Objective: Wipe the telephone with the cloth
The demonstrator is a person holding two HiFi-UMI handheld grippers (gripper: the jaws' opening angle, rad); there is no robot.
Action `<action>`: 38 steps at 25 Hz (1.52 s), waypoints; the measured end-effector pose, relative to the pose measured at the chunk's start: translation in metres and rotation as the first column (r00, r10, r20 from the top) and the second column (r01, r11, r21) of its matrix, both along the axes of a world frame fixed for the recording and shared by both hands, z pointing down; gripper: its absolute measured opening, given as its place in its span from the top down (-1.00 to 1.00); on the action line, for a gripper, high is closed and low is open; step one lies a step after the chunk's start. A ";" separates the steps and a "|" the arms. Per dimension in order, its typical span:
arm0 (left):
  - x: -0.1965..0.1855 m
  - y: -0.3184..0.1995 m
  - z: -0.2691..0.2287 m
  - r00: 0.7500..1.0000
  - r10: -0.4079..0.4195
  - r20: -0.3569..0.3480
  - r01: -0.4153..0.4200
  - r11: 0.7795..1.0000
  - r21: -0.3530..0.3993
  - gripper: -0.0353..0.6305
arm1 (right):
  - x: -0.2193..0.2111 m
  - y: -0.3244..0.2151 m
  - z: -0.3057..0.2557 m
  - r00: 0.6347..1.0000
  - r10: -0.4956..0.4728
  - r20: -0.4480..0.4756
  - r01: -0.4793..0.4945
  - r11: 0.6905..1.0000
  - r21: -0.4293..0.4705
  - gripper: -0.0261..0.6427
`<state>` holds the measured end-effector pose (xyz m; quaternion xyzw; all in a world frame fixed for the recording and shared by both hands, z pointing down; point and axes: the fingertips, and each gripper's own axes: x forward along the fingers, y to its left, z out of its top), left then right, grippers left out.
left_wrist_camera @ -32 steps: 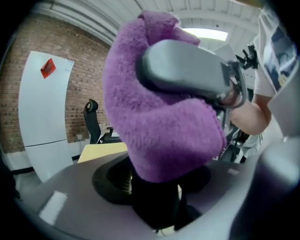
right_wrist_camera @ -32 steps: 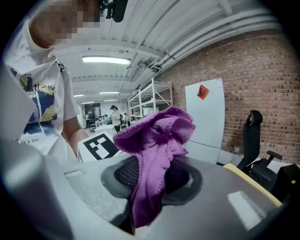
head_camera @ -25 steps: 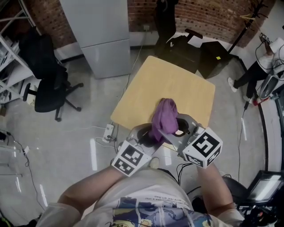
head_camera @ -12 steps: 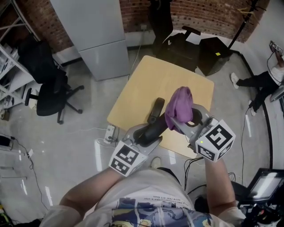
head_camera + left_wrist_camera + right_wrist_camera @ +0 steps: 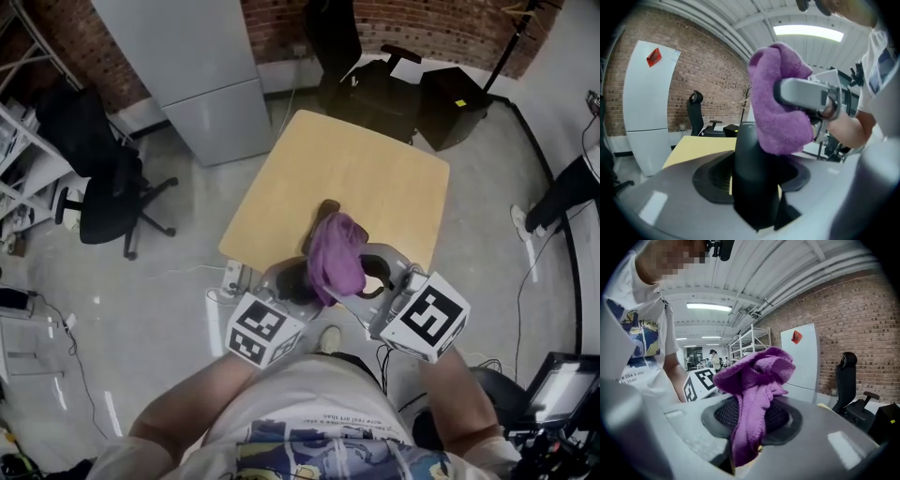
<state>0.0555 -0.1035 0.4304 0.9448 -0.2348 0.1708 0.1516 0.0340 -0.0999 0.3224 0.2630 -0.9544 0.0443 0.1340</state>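
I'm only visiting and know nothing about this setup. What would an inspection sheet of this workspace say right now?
surface: light wooden table, square top.
job's things: black telephone handset; purple cloth laid against its upper end.
clutter: nothing seen on the visible part of the table top.
grippers: left gripper shut on the handset; right gripper shut on the cloth.
cables: white power strip on the floor by the table's near corner.
surroundings: grey cabinet, black office chair, brick wall.
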 end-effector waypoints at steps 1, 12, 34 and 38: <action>0.001 0.002 0.000 1.000 -0.001 -0.002 0.000 1.000 -0.003 0.13 | 0.005 -0.001 0.005 1.000 0.012 -0.001 -0.012 1.000 -0.004 0.59; 0.004 0.013 -0.004 1.000 0.000 -0.027 -0.001 0.999 -0.041 0.13 | 0.092 -0.043 0.005 0.973 0.232 0.000 -0.232 0.973 0.012 0.58; -0.020 -0.015 -0.025 0.845 -0.167 -0.509 -0.140 0.848 -0.511 0.13 | 0.071 -0.043 0.020 0.918 0.371 0.143 -0.358 0.927 -0.109 0.58; -0.036 -0.017 -0.030 0.793 -0.218 -0.569 -0.203 0.786 -0.584 0.13 | 0.037 -0.035 0.023 0.917 0.370 0.150 -0.353 0.927 -0.129 0.59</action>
